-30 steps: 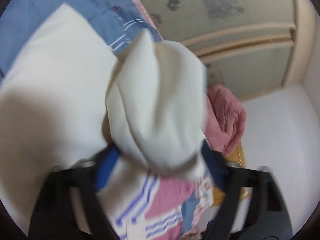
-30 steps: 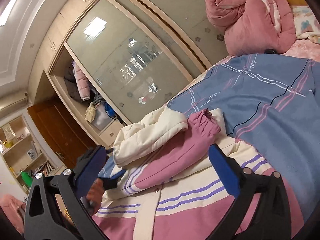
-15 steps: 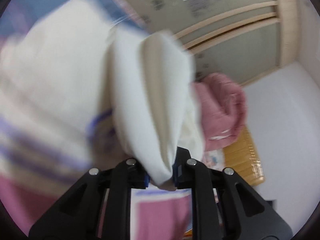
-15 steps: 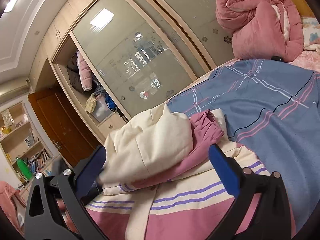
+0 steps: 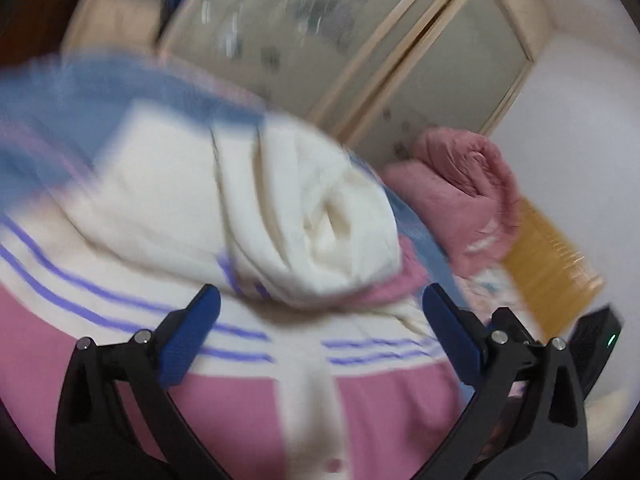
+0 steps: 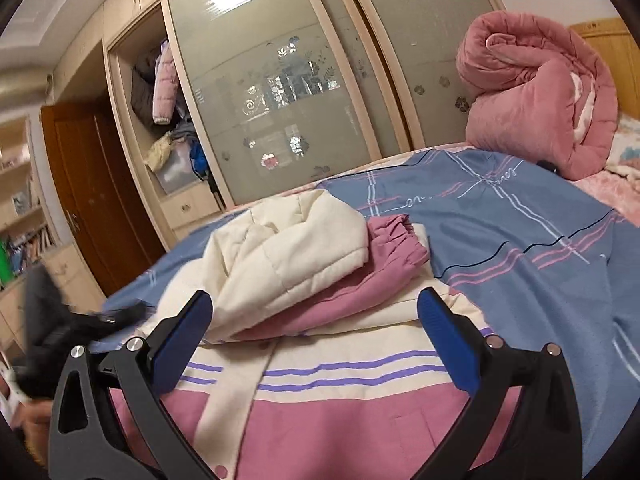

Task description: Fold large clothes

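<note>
A large pink and cream jacket (image 6: 340,412) with purple stripes lies on the blue plaid bed cover (image 6: 520,240). Its cream hood (image 6: 288,260) is folded down over a pink sleeve (image 6: 384,256) on the jacket's body. My right gripper (image 6: 314,340) is open and empty, hovering just in front of the hood. In the blurred left wrist view, my left gripper (image 5: 320,336) is open and empty, a little short of the hood (image 5: 312,216) and above the jacket's striped chest (image 5: 280,384).
A rolled pink quilt (image 6: 540,92) sits at the head of the bed by a wooden headboard (image 6: 608,40). Sliding frosted wardrobe doors (image 6: 300,80) stand behind the bed, with an open section of hanging clothes (image 6: 160,88). The left gripper's dark body (image 6: 52,328) shows at left.
My left gripper has let go of the cream hood and drawn back open. The hood now lies folded down on the jacket over the pink sleeve. The right gripper stayed open.
</note>
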Demonstrator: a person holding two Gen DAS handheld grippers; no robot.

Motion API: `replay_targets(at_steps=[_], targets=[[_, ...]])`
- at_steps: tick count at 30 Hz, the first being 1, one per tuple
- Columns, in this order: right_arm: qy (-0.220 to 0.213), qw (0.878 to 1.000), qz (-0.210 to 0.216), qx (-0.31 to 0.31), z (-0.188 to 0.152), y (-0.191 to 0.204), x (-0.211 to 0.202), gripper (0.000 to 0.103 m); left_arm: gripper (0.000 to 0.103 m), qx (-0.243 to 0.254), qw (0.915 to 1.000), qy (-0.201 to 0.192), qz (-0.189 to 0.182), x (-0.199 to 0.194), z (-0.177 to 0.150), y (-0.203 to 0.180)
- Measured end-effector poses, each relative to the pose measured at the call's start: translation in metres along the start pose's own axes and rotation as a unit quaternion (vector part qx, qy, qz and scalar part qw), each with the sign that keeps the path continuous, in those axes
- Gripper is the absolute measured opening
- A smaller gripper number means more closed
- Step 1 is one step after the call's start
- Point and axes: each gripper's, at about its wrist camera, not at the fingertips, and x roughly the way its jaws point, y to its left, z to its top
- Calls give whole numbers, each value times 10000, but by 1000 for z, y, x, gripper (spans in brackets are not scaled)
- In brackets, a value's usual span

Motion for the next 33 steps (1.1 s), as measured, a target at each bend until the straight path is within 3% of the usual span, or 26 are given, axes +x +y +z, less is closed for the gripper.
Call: replay_targets(at_steps=[1,4,7,14,23,33], targets=[[27,9999,-92,-98,-1,2,0,102,101,392,9983,-228,361,-13,3,-8],[137,9981,-374,-467,-2,15,0,102,101,1527,9787,-394,1315,-31,5,-31],[153,9958,-547,-720,-1,26,-9,102,101,1996,9635,-293,1758,-46,3,-39],[294,9935,-787,-772,-3,37,-45,102,101,2042,9653,-252,1605,-99,-20,-33],[310,9917,-739,-1008,-23,54,-86,102,101,2000,9670,-305,1545,-126,-44,-41],[76,9904,-813,-1112,-20,53,-117,102,101,2127,9618,-548,1637,-149,-49,-54]])
